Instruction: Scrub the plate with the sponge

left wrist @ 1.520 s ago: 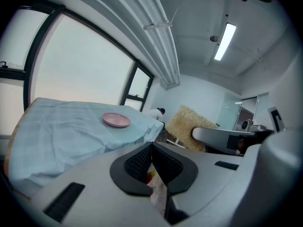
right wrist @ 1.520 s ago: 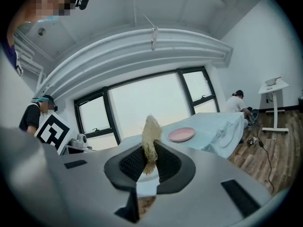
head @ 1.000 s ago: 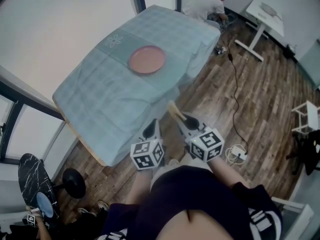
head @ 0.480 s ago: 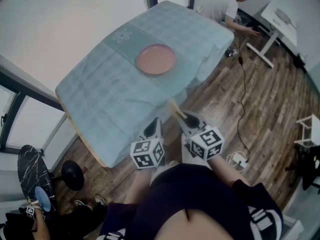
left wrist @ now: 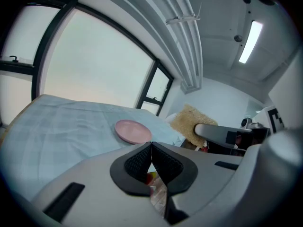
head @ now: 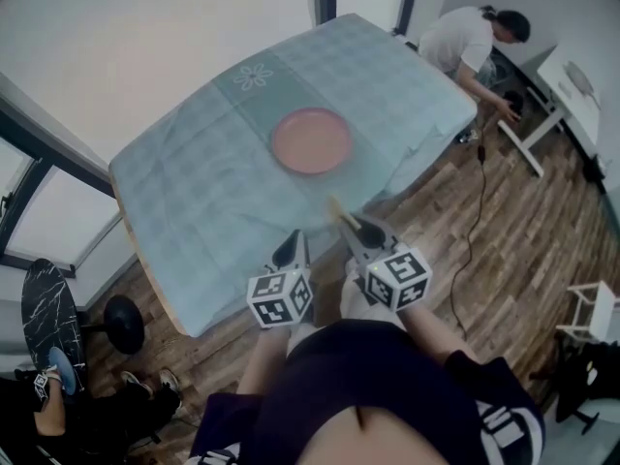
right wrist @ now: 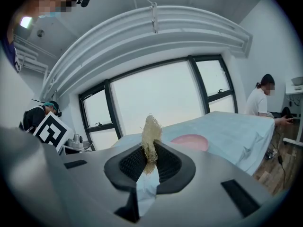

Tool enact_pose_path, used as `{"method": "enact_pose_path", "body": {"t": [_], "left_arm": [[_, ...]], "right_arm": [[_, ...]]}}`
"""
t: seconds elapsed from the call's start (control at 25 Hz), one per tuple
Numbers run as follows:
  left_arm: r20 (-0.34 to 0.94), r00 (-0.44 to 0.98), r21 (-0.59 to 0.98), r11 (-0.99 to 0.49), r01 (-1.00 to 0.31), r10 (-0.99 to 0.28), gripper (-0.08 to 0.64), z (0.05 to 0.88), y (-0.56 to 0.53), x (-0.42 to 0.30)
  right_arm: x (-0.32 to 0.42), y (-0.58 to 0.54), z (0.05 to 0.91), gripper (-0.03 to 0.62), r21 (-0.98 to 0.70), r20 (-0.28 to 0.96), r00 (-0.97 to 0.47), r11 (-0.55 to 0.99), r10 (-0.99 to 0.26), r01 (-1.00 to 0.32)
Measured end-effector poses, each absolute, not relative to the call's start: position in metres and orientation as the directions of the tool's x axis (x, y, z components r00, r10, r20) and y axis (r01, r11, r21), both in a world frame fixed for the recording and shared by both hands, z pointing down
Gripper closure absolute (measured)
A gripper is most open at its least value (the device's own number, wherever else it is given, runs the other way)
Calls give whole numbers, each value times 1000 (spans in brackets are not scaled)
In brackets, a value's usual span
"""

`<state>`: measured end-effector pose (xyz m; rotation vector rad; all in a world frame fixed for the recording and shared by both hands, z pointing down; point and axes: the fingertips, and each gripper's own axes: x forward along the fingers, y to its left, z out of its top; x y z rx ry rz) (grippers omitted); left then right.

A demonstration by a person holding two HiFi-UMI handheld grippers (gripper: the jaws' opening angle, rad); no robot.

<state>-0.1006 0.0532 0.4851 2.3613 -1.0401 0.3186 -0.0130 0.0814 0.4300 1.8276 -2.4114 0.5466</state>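
A round pink plate lies empty on a table under a pale blue checked cloth; it also shows as the plate and the plate in the gripper views. My right gripper is shut on a tan fibrous sponge, which stands edge-up between its jaws; the same sponge shows beside the left gripper. My left gripper is shut with nothing in it. Both hang short of the table's near edge, over the floor.
A person bends down at the table's far right corner, near a white desk and a floor cable. A black stool and another person are at the lower left. Windows run behind the table.
The view has drawn closer to the table, so the plate sits nearer and more central. Both grippers keep their pose and hold. The person at the far corner has leaned further down.
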Motion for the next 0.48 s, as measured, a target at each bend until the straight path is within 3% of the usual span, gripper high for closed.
{"method": "enact_pose_path", "body": {"t": [0.48], "left_arm": [[425, 545, 394, -395, -830, -723, 551, 483, -18, -53]], "right_arm": [[46, -3, 422, 555, -218, 280, -444, 394, -851, -893]]}}
